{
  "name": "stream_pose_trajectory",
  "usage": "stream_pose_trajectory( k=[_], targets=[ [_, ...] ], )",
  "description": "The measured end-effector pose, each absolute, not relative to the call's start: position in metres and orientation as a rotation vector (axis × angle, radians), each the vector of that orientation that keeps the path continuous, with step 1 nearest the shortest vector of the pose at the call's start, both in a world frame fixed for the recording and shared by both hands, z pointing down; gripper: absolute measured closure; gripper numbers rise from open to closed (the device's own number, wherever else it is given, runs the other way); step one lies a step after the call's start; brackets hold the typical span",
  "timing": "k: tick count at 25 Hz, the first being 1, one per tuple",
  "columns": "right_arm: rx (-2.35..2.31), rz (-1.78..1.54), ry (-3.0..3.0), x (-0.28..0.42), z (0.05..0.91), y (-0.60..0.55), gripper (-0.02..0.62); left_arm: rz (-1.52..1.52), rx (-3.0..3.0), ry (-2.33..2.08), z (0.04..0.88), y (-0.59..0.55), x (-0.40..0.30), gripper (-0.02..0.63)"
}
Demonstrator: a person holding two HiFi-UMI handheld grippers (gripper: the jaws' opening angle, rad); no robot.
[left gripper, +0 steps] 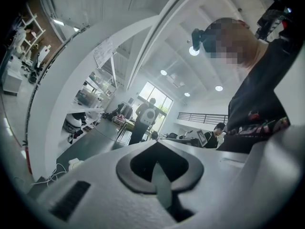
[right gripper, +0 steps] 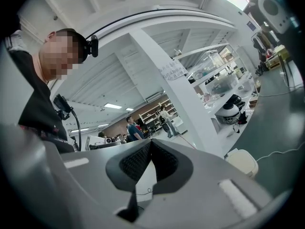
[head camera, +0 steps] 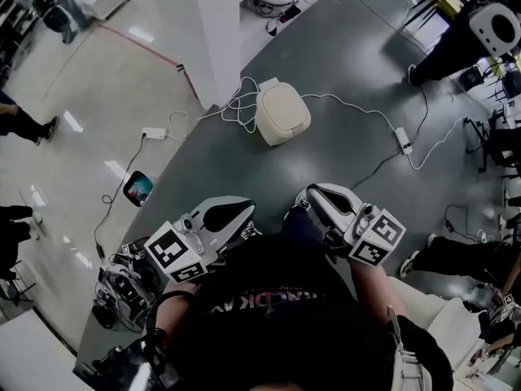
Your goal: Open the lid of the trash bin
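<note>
One cream trash bin (head camera: 282, 114), lid shut, far on grey floor (head camera: 350, 165).
Two near: left gripper (head camera: 244, 210), right gripper (head camera: 308, 195), both clenched empty.

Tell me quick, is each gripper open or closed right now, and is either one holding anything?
Left gripper: closed, holding nothing.
Right gripper: closed, holding nothing.
</note>
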State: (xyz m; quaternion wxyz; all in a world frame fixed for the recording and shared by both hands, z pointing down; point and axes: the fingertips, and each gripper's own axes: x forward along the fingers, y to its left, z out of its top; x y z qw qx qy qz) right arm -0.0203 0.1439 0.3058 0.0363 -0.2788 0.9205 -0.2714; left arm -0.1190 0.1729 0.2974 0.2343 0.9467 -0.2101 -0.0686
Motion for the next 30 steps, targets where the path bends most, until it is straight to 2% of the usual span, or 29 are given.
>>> stream_pose_trajectory(
  k=[8,20,30],
  targets=[
    [-0.884,-0.894,2.821,-0.001,0.324,0.125,0.588,-0.176,2.587,-0.605,0.301,0.157,-0.107,0.6],
    [-0.771,-1.014,2.867,0.036,0.356,0.039,0.588,-0.14,2.516,-0.737,0.303,0.094,-0.066,0.6],
    [-1.005,-1.193,2.934,0.104,0.471,-0.046,0.588,-0.069,2.457,-0.635,0.332,0.032,-0.004,0.6]
  ],
)
